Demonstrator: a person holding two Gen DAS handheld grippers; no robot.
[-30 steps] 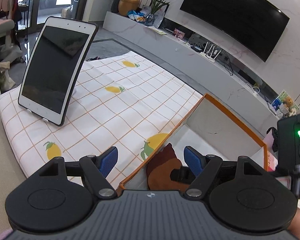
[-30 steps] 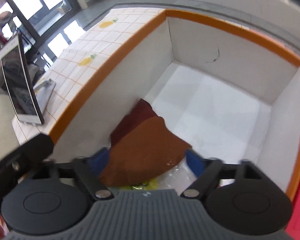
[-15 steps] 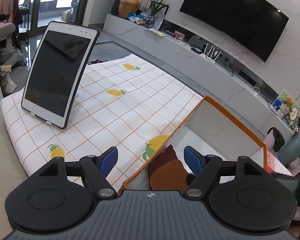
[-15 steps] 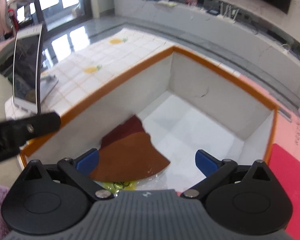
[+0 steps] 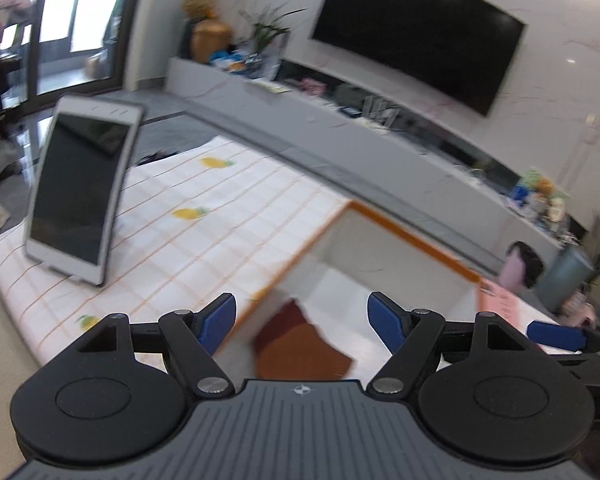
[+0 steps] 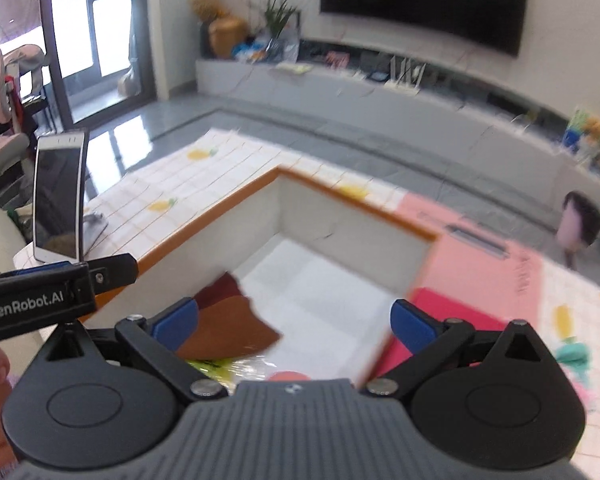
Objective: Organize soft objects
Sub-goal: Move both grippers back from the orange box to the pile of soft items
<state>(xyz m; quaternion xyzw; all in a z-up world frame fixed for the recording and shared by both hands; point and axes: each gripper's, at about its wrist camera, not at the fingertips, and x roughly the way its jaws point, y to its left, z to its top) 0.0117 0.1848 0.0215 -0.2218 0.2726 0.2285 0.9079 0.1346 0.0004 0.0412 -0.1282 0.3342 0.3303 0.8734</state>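
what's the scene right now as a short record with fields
surface: lemon-print tablecloth
container: orange-rimmed white box, open top
in box: brown soft piece lying against the near-left wall
left hand-held gripper: open, empty, above the box's near edge
right hand-held gripper: open, empty, above the box
beside box: pink mat
also on cloth: tablet, propped upright
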